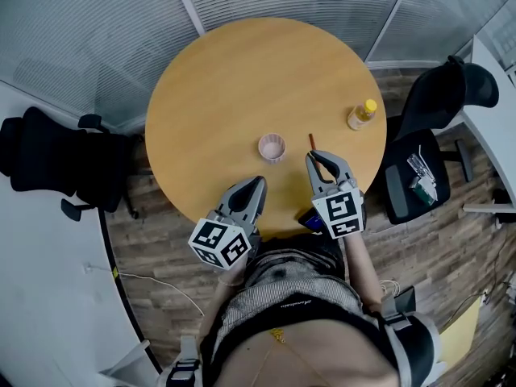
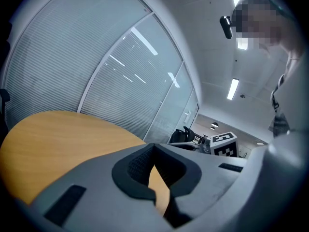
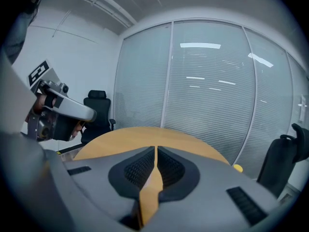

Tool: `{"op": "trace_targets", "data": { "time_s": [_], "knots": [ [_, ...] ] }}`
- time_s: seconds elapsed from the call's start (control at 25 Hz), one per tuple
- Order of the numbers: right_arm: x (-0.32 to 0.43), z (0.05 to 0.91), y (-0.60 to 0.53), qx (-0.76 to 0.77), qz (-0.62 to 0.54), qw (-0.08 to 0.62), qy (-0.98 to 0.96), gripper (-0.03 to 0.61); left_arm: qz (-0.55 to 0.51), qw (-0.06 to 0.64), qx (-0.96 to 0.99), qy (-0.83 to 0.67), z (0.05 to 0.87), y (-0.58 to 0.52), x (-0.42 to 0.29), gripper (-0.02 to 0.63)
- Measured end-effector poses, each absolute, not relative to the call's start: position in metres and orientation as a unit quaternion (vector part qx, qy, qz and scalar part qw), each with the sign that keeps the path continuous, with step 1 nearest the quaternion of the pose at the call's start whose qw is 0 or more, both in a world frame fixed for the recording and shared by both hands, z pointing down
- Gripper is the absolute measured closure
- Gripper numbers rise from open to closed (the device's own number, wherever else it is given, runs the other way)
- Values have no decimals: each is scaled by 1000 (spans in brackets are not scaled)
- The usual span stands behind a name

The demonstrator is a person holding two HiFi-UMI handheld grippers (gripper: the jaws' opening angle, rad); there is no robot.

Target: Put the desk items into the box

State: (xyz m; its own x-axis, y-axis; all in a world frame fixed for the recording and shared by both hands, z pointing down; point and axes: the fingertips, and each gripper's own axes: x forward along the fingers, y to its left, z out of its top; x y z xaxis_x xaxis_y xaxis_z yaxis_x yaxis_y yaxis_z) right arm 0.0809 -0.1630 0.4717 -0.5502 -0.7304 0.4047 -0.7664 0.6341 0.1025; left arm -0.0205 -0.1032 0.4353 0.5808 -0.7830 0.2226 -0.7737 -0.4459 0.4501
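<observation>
Head view: round wooden desk (image 1: 226, 79), three items on its near right part. Pink round item (image 1: 272, 146) sits near the middle, upright, open top; cup or roll, can't tell. Pencil (image 1: 311, 141) lies flat just right of it, apart from it. Bottle (image 1: 362, 115) with yellow cap stands further right, near the desk's edge, well apart from the pencil.

My left gripper (image 1: 260, 180) is over the near edge of the desk, tips pointing at the pink item, not touching it. My right gripper (image 1: 310, 158) is beside it on the right, tips just short of the pencil's near end; contact unclear from above. Something dark blue shows under the right gripper at the desk edge, can't tell what.

Left gripper view: left gripper (image 2: 154, 150) has its fingers pressed together at the tips, nothing between them, bare desk (image 2: 53, 139) ahead. Marker cube (image 2: 224, 144) of my other gripper shows at right.

Right gripper view: right gripper (image 3: 156, 151) also has its fingers pressed together, nothing pinched. Desk (image 3: 145, 134) ahead, the bottle's yellow cap (image 3: 237, 167) peeks over the right finger housing.

Black chair (image 1: 48, 164) stands left of the desk, another black chair (image 1: 435, 103) to the right with small stuff on its seat.
</observation>
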Motion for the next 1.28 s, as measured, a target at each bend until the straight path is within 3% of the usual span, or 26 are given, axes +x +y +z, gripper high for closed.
{"op": "trace_targets", "data": {
  "time_s": [1.28],
  "knots": [
    [119, 577, -201, 469, 130, 308, -818, 549, 17, 281, 845, -454, 457, -116, -62, 612]
  ]
}}
